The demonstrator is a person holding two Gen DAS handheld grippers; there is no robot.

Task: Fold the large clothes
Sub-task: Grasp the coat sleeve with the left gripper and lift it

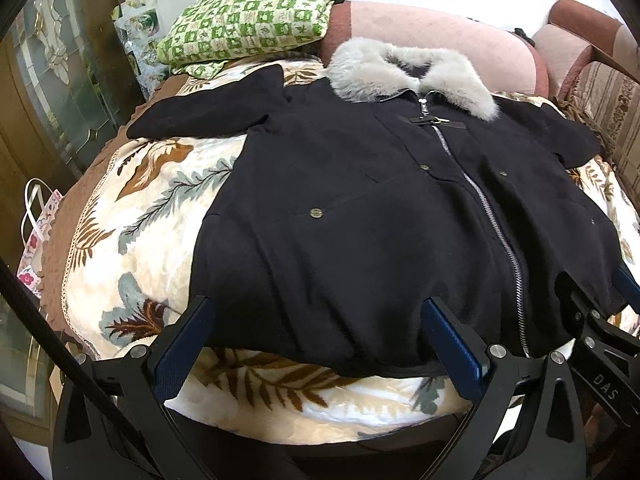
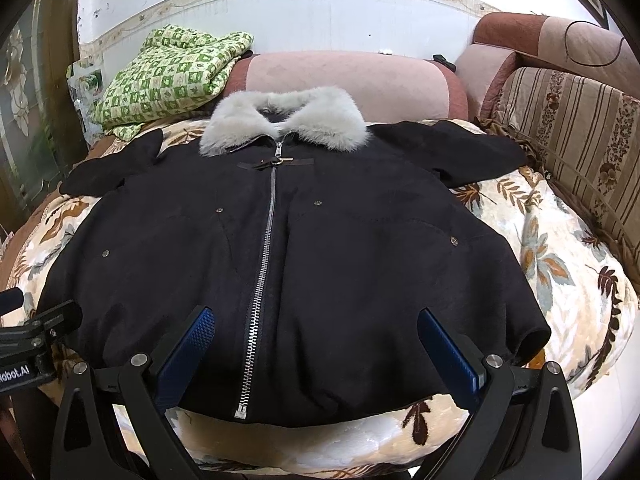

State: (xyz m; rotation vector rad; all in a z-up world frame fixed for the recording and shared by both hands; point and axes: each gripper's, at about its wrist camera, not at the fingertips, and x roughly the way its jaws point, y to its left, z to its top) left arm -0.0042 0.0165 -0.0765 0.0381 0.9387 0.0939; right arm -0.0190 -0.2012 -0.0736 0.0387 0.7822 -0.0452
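A black zip-up coat (image 1: 360,208) (image 2: 304,264) with a grey fur collar (image 1: 408,76) (image 2: 280,120) lies flat, front up, on a leaf-patterned blanket (image 1: 152,208) (image 2: 560,248), sleeves spread out to both sides. My left gripper (image 1: 316,320) is open and empty, its jaws wide apart above the coat's hem, left of the zipper (image 1: 492,220). My right gripper (image 2: 314,328) is open and empty, straddling the zipper (image 2: 266,248) near the hem. The right gripper also shows at the right edge of the left wrist view (image 1: 600,312).
A folded green checked blanket (image 1: 248,20) (image 2: 168,76) lies at the back left. A pink sofa backrest (image 1: 440,36) (image 2: 352,80) runs behind the coat. A striped armrest cover (image 2: 572,128) is on the right. A glass door (image 1: 52,80) stands left.
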